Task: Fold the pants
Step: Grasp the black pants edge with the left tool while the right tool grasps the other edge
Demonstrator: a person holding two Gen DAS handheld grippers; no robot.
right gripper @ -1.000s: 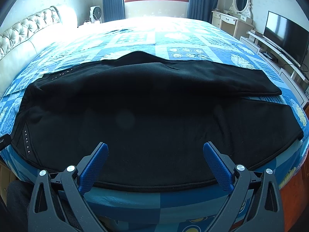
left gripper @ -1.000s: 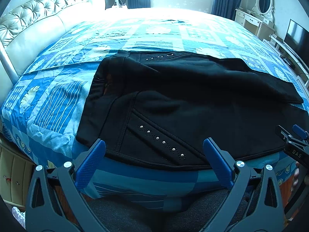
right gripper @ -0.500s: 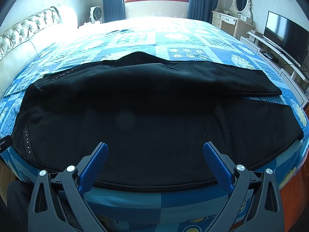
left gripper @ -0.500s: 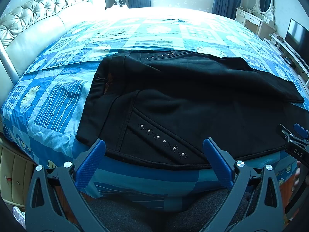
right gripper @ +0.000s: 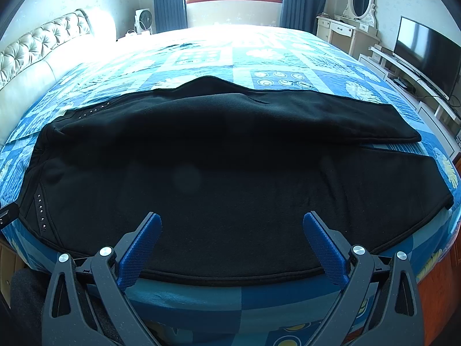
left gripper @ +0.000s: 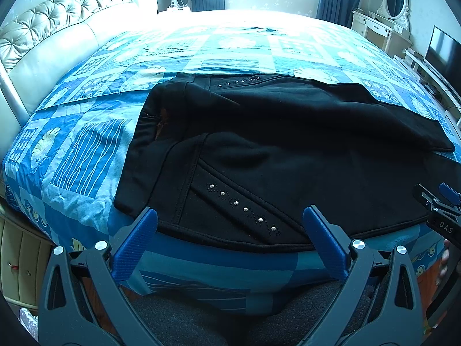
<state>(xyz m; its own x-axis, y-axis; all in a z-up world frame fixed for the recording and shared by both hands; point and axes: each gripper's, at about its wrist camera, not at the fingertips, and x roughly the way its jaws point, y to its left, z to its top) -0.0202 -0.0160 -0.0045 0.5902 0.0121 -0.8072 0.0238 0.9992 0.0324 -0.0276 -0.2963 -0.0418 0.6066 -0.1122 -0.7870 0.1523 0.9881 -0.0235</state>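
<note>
Black pants (left gripper: 273, 150) lie flat across the blue patterned bed, waist to the left and legs to the right. Silver studs (left gripper: 245, 209) mark the near pocket. In the right wrist view the pants (right gripper: 230, 173) fill the middle, with the two leg ends at the right, the far leg (right gripper: 374, 124) lying partly over the near one. My left gripper (left gripper: 230, 216) is open and empty, just before the near waist hem. My right gripper (right gripper: 230, 222) is open and empty, over the near edge of the near leg. It also shows at the right edge of the left wrist view (left gripper: 438, 204).
A tufted cream headboard (left gripper: 57, 34) runs along the left. A white dresser with mirror (right gripper: 354, 26) and a TV (right gripper: 426, 49) on a low stand are at the right. A fan (right gripper: 144, 20) stands by the window. The bed's near edge (right gripper: 230, 297) is just under the grippers.
Both grippers stay open and nearly still. The left wrist view has shifted very slightly; the pants have not moved.
</note>
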